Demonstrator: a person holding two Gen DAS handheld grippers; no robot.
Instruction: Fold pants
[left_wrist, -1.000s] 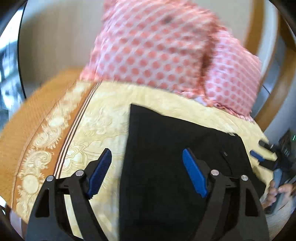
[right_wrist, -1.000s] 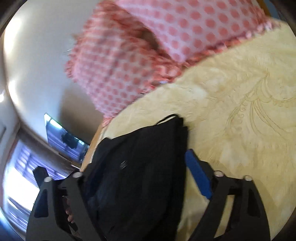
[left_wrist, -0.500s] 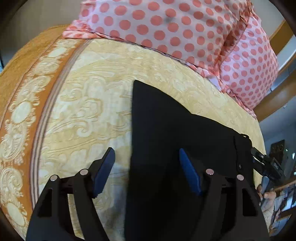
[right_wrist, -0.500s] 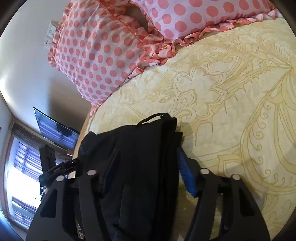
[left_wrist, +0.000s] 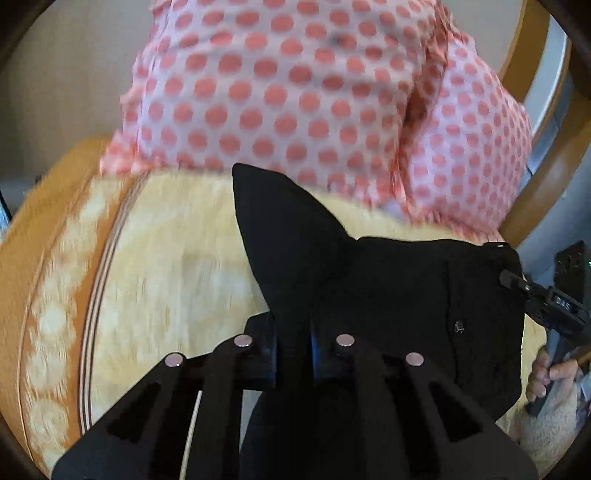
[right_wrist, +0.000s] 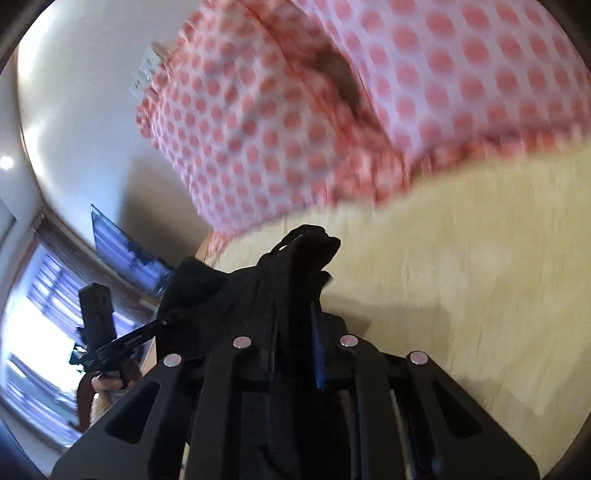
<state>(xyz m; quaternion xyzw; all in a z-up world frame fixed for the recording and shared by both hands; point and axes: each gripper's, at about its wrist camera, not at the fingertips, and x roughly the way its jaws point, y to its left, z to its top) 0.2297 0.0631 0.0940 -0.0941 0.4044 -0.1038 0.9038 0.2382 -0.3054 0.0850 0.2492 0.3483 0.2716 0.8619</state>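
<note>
The black pants lie folded on the yellow patterned bedspread. My left gripper is shut on their left edge, and a pointed corner of cloth stands up above the jaws. My right gripper is shut on the waistband end of the pants, with a belt loop sticking up past the jaws. The right gripper also shows at the right edge of the left wrist view, at the waistband. The left gripper body shows in the right wrist view.
Two pink polka-dot pillows lean at the head of the bed, just beyond the pants. An orange border runs along the bedspread's left side. A wooden headboard curves at the right. A window and a screen show at left.
Both grippers were open around the pants' edges; now both have shut on the cloth and lifted it, so the corner and waistband stand up. Both views have tilted up toward the pillows.
</note>
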